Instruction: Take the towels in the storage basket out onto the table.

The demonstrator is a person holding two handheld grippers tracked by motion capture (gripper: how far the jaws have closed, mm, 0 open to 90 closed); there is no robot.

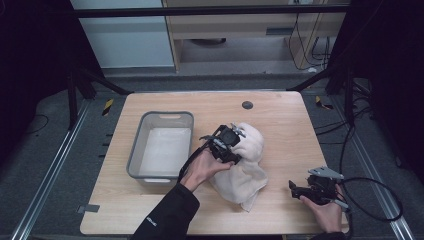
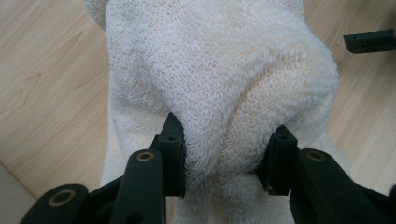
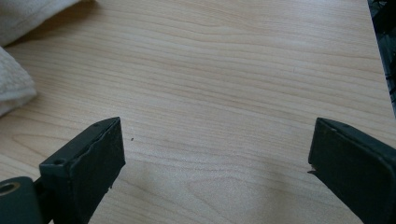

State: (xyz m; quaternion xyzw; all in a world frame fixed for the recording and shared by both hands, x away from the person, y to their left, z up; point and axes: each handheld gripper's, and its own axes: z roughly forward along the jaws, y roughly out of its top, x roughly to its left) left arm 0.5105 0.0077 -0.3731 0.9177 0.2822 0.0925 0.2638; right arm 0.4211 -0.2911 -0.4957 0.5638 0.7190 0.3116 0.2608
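pinching a fold of the white towel [image 2: 219, 70], heaped mid-tabletop just right of the grey bin [image 1: 137, 150], left gripper [image 1: 227, 142] seems clamped; right gripper [image 3: 217, 154] gapes empty near front-right corner; towel not yet binned.

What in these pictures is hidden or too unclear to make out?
- High view: the left gripper covers part of the white towel, so its jaw tips and the fold they pinch are hidden.
- Left gripper view: the towel's bulge blocks the table behind it.
- High view: whether the grey bin holds anything is unclear; its pale bottom is too blurred.
- Right gripper view: both jaws are cut off by the bottom edge.
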